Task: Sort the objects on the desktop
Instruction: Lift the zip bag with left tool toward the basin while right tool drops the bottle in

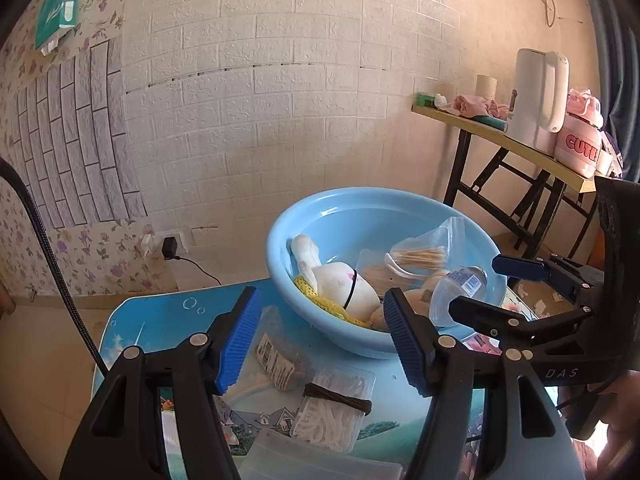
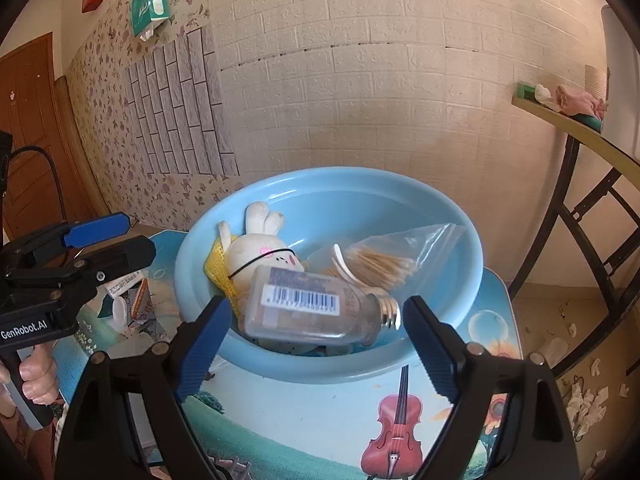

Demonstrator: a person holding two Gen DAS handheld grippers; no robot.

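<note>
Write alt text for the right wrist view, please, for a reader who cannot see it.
The open right gripper frames a clear plastic bottle lying in a blue basin, beside a plush rabbit and a bag of cotton swabs. The left gripper is at the left.

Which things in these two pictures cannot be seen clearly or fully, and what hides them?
- Plush rabbit: right wrist view, lower body hidden behind the clear bottle.
- Yellow net: left wrist view, mostly under the rabbit.
- Bottle label text: right wrist view, too blurred to read; only the barcode shows.
- Clear box of white loops: left wrist view, contents too small to name.
- Items left of the blue basin: right wrist view, partly behind the left gripper.
</note>
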